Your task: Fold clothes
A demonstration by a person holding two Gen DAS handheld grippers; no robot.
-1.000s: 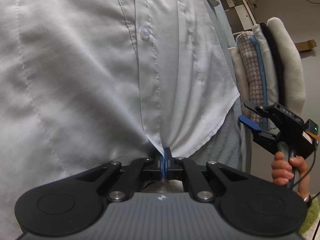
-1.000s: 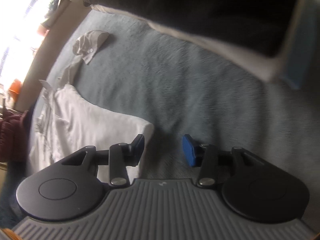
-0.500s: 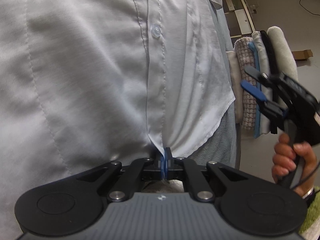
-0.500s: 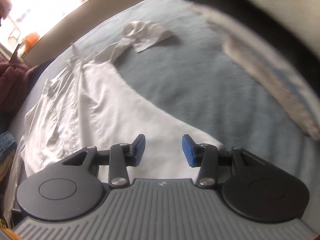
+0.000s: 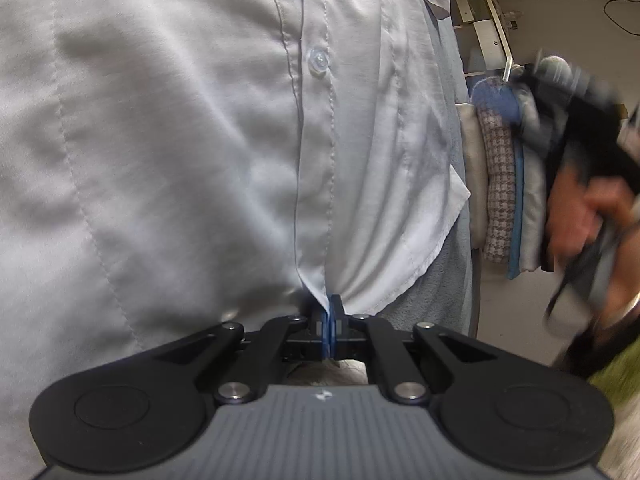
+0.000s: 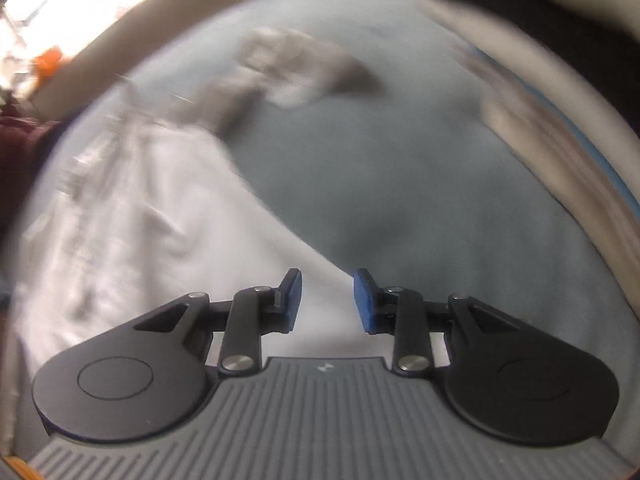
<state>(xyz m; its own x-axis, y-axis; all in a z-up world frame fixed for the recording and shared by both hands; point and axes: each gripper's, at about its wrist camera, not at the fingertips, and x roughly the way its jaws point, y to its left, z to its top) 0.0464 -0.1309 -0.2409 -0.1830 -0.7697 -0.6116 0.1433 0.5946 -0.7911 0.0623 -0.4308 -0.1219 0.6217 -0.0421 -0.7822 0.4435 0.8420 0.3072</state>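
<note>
A white button-up shirt (image 5: 192,152) fills the left wrist view, spread over a grey-blue blanket. My left gripper (image 5: 329,320) is shut on the shirt's bottom hem at the button placket. In the right wrist view the same shirt (image 6: 132,236) lies blurred on the blanket, its sleeve (image 6: 292,68) trailing toward the far side. My right gripper (image 6: 326,300) is open above the shirt's near corner, with nothing between its pads. In the left wrist view it shows as a dark blur held by a hand (image 5: 580,216) at the right.
A stack of folded clothes (image 5: 504,184) stands on the blanket's right edge, also visible as a blurred stack (image 6: 560,140) in the right wrist view. The grey-blue blanket (image 6: 420,184) lies bare between shirt and stack. A white frame (image 5: 484,28) stands beyond.
My right gripper has swung from the folded stack toward the shirt's near corner, still open. My left gripper stays shut on the hem, hardly moved.
</note>
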